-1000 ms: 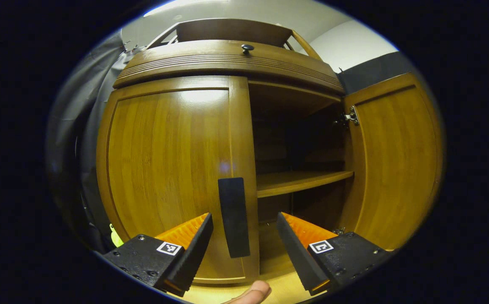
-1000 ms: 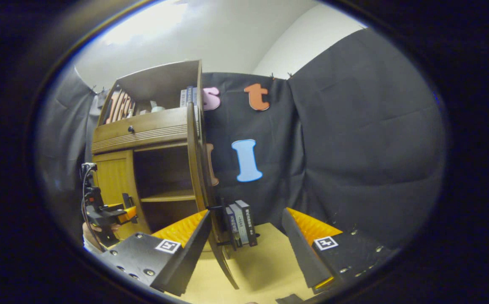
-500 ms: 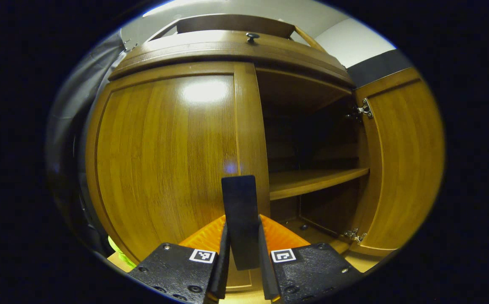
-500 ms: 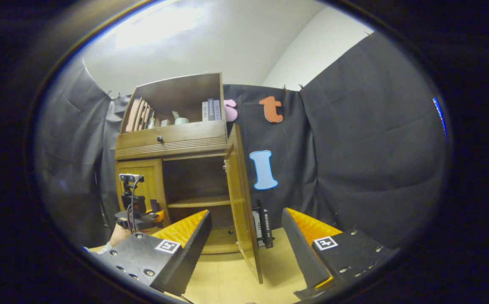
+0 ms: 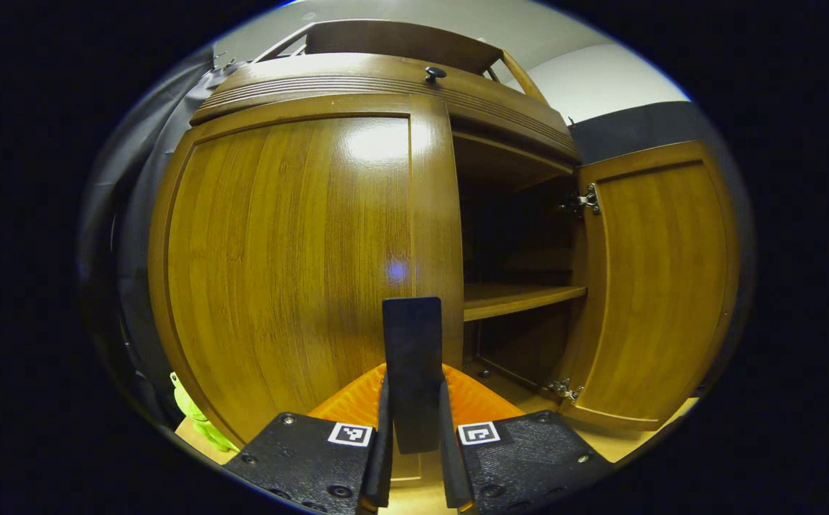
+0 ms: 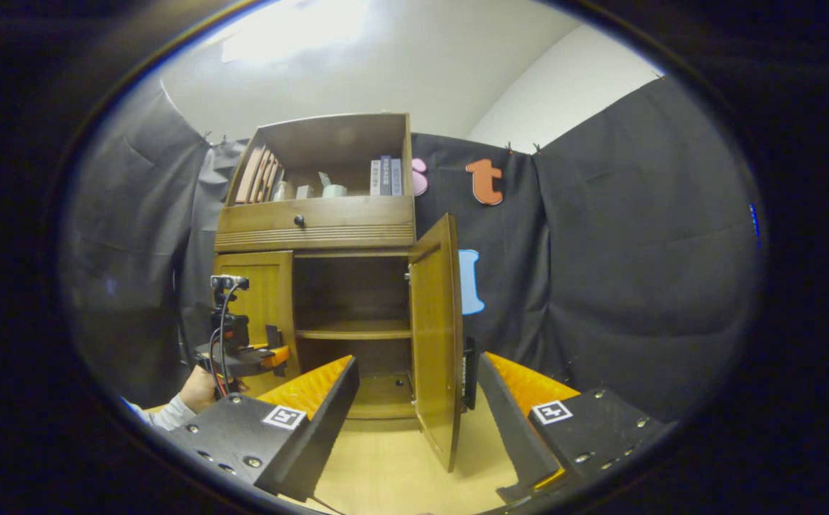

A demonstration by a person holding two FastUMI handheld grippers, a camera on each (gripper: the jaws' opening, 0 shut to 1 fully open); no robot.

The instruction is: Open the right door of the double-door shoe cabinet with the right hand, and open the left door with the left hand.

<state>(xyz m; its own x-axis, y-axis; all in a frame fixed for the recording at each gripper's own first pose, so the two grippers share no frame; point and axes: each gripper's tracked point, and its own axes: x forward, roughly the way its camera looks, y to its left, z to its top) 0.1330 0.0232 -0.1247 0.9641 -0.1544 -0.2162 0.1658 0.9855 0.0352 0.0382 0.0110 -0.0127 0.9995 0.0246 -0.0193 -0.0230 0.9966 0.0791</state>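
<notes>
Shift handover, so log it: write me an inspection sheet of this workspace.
Surface: pale wooden floor in front of the cabinet.
Job's things: right door swung open; left door closed, its black handle clamped.
Clutter: books on the top shelf; a yellow-green thing beside the cabinet.
Grippers: left gripper shut on the handle; right gripper open, holding nothing.
Cables: one on the left gripper's rig.
Surroundings: black cloth, white wall.

Overhead light; glare patch on left door. Cabinet interior dark. Strong fisheye bending at edges; focus sharp.
</notes>
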